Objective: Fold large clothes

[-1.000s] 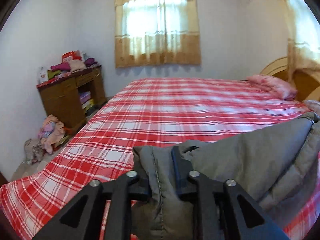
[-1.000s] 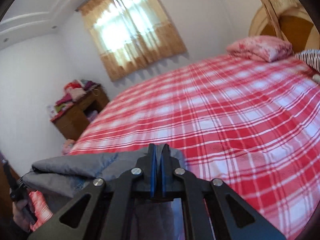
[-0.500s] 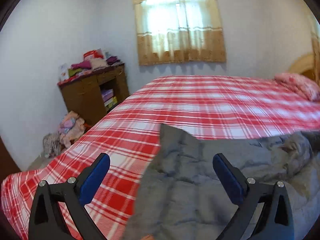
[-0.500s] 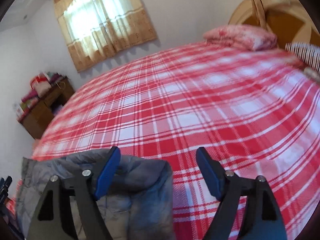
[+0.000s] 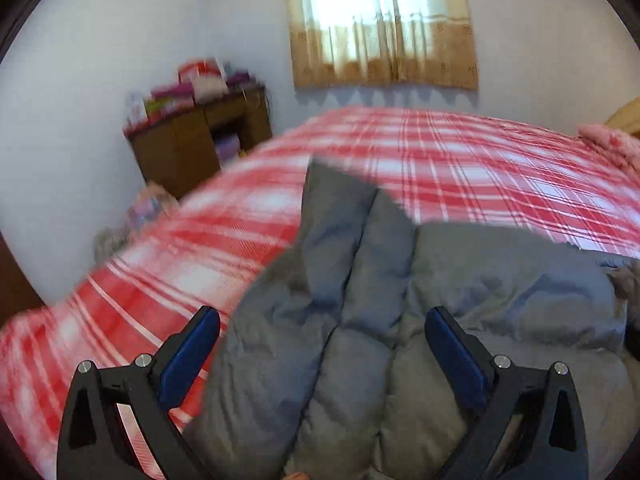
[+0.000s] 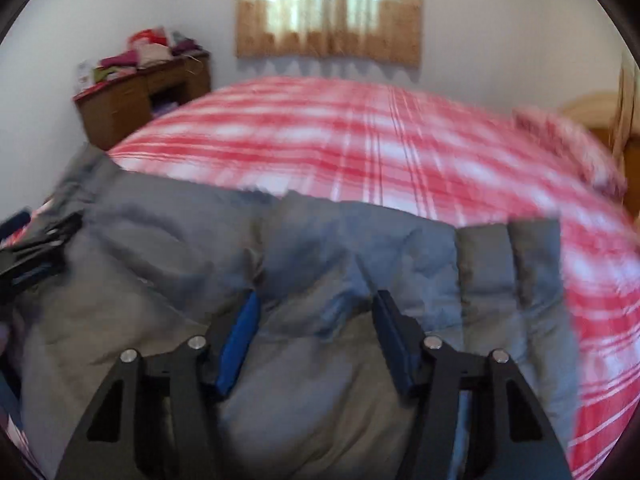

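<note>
step: grey padded garment [image 5: 360,320] dropped on bed [image 5: 480,168], regrasp pending | left gripper [image 5: 320,344] wide, empty | right gripper [image 6: 316,336] closing, nothing pinched | next: pinch edge ahead.

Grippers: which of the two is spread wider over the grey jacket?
The left gripper, its pads far apart; the right gripper is narrower and closing, jacket between its pads.

L gripper [image 5: 322,344] jaws wide apart over grey padded jacket [image 5: 360,320] on plaid bed [image 5: 480,168].

Grey jacket [image 5: 360,300] heaped across near bed [image 5: 500,168], plaid beyond it bare, cabinet [image 5: 192,140] far left
</note>
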{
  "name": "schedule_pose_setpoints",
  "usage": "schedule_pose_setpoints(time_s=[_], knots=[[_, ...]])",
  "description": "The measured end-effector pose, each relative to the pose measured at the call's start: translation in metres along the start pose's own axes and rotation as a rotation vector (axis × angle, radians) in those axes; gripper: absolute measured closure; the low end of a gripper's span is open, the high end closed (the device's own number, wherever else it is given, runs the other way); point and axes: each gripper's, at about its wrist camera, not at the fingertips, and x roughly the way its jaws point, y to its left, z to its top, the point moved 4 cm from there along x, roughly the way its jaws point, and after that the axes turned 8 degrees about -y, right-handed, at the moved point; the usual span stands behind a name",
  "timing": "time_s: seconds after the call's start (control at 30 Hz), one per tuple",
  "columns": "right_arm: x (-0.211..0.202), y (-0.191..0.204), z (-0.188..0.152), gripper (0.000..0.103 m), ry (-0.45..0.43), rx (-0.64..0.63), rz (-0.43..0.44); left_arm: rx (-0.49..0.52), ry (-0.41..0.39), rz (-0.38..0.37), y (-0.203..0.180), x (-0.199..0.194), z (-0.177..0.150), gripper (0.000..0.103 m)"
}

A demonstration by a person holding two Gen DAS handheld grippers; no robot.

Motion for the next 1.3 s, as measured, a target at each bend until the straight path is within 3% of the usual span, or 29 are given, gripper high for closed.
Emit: schedule_pose_setpoints(time_s=[0.37, 0.67, 1.3], knots=[[0.020, -0.001, -0.002, 0.039, 0.010, 0.036, 0.019, -0.053, 0.079, -0.041, -0.004, 0.028, -0.020, 0.001], [0.029, 0.000, -0.004, 0.036, 0.051, 0.039, 0.014, -0.029, 0.130, -0.042, -0.010, 0.034, -0.023, 0.001], [0.038, 0.004, -0.004, 0.034, 0.078, 0.022, -0.009, -0.029, 0.155, -0.043, -0.007, 0.039, -0.024, 0.001]])
